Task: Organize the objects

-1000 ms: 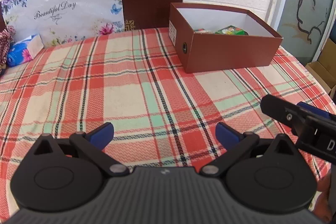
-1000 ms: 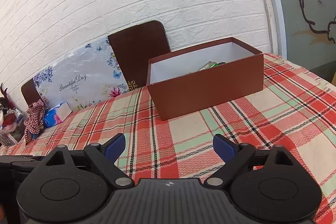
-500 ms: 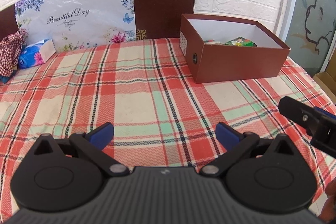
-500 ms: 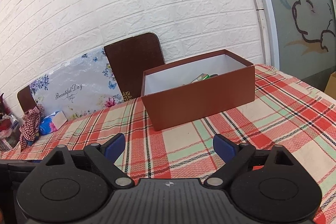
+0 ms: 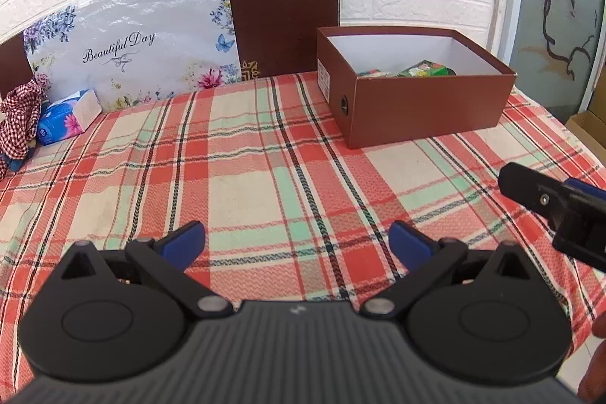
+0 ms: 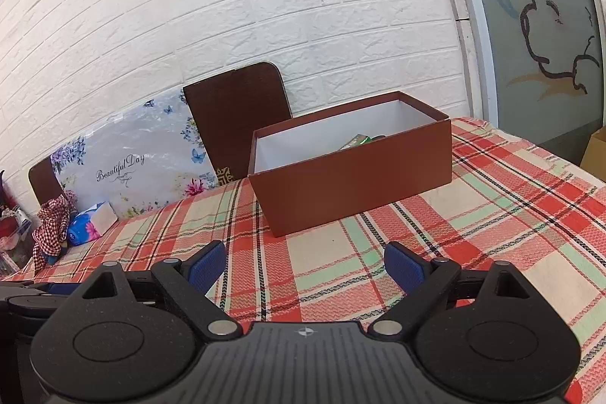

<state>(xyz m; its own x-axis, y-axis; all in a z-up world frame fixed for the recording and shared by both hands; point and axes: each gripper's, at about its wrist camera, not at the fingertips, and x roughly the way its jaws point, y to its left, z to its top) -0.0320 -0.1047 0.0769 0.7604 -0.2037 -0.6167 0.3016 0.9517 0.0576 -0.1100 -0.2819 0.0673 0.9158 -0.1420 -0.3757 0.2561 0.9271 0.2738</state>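
Note:
A brown open shoe box (image 5: 424, 108) stands at the far right of the plaid table; it also shows in the right wrist view (image 6: 360, 184). Green packets (image 5: 426, 70) lie inside it, partly hidden by its wall, and one shows in the right wrist view (image 6: 358, 141). My left gripper (image 5: 297, 243) is open and empty above the cloth near the front edge. My right gripper (image 6: 305, 265) is open and empty, well short of the box; it also shows at the right edge of the left wrist view (image 5: 556, 207).
A blue tissue pack (image 5: 68, 116) and a red checked cloth (image 5: 19, 124) lie at the far left. A floral "Beautiful Day" board (image 5: 128, 44) and a brown chair back (image 5: 282, 14) stand behind the table. A cardboard box (image 5: 591, 127) sits beyond the right edge.
Both grippers have drawn back and tilted up, so the box and wall sit lower and farther in view. Both stay open and empty.

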